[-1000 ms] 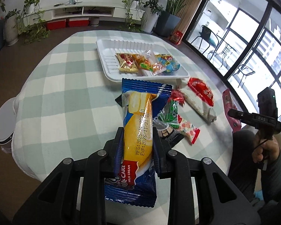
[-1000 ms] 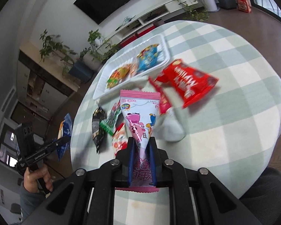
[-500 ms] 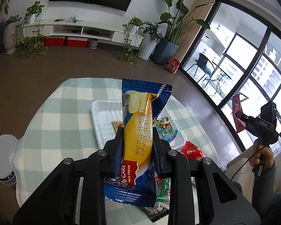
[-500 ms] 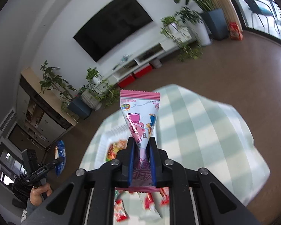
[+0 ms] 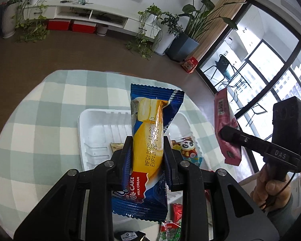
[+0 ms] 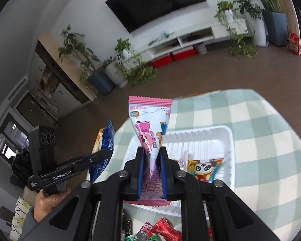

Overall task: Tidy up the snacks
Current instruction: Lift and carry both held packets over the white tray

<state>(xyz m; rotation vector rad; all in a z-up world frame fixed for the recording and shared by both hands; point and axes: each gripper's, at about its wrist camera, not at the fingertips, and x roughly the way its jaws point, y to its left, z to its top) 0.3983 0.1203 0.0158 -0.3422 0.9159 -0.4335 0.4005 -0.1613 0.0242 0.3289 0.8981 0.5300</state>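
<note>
My left gripper [image 5: 147, 146] is shut on a blue and yellow roll cake packet [image 5: 150, 132], held above the white foam tray [image 5: 94, 128]. My right gripper [image 6: 151, 158] is shut on a pink cartoon snack packet [image 6: 148, 124], held above the same tray [image 6: 216, 138]. The tray holds a panda packet [image 6: 204, 169] and other small snacks. In the left wrist view the right gripper [image 5: 230, 138] with the pink packet [image 5: 223, 120] hangs at the right. In the right wrist view the left gripper [image 6: 98, 156] with the blue packet [image 6: 106, 138] is at the left.
The round table has a green and white checked cloth [image 5: 50, 104]. Loose red and green snack packets [image 6: 162, 231] lie on it near the tray's front edge. Potted plants [image 5: 170, 32], a low white TV cabinet [image 5: 90, 14] and large windows surround the table.
Both grippers have lifted their packets off the table and moved over the tray. The views tilted up toward the room, then came down toward the tray.
</note>
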